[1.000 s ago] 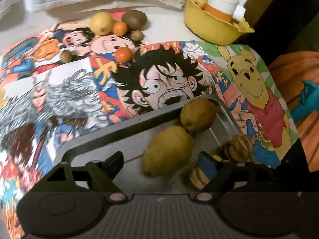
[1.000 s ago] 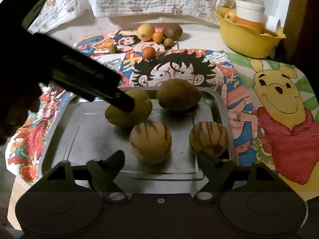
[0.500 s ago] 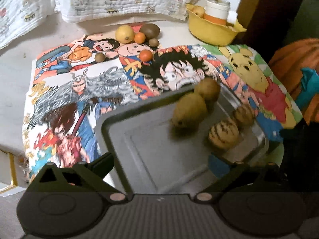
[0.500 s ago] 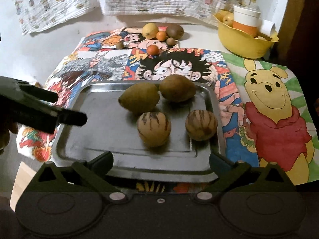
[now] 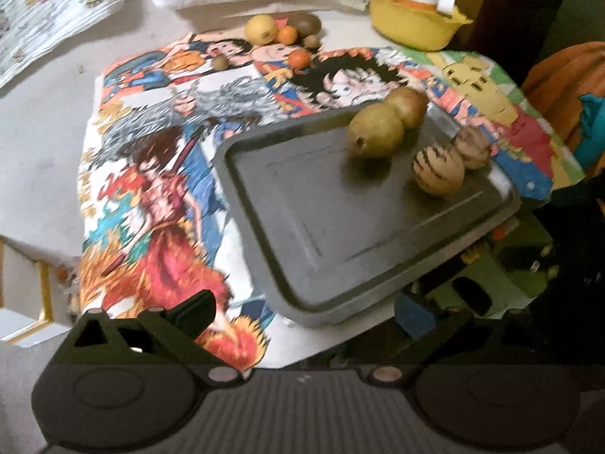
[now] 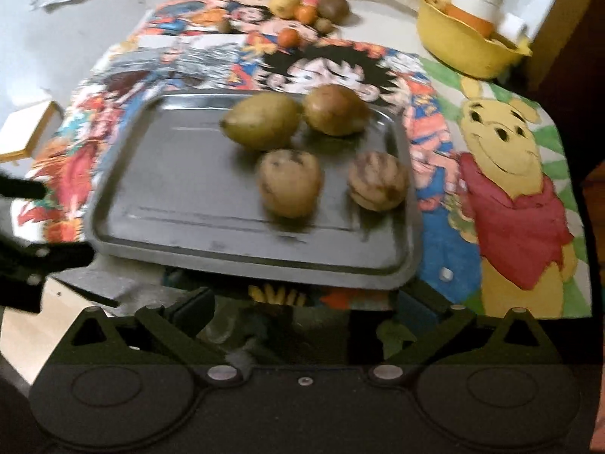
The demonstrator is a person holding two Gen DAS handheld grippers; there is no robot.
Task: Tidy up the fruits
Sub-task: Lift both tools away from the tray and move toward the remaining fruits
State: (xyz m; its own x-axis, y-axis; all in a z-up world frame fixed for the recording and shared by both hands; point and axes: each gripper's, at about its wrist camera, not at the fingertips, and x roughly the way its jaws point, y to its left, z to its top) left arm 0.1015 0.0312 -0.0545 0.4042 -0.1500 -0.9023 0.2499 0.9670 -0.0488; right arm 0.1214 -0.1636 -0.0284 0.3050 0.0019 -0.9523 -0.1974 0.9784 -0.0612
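Note:
A grey metal tray lies on a cartoon-print cloth at the table's near edge. On it are two green-brown mangoes and two striped round fruits. The tray shows in the left wrist view too, with the mangoes and striped fruits at its far right. My left gripper is open and empty, off the tray's near left corner. My right gripper is open and empty, just short of the tray's near edge.
A loose group of small fruits lies at the back: a lemon, a kiwi, oranges and small brown ones. A yellow bowl with a cup stands back right. A patterned cloth hangs behind. The table drops off at left.
Both grippers have pulled back from the tray toward the near edge. The left gripper was over the mango on the tray and now sits off the tray's left corner.

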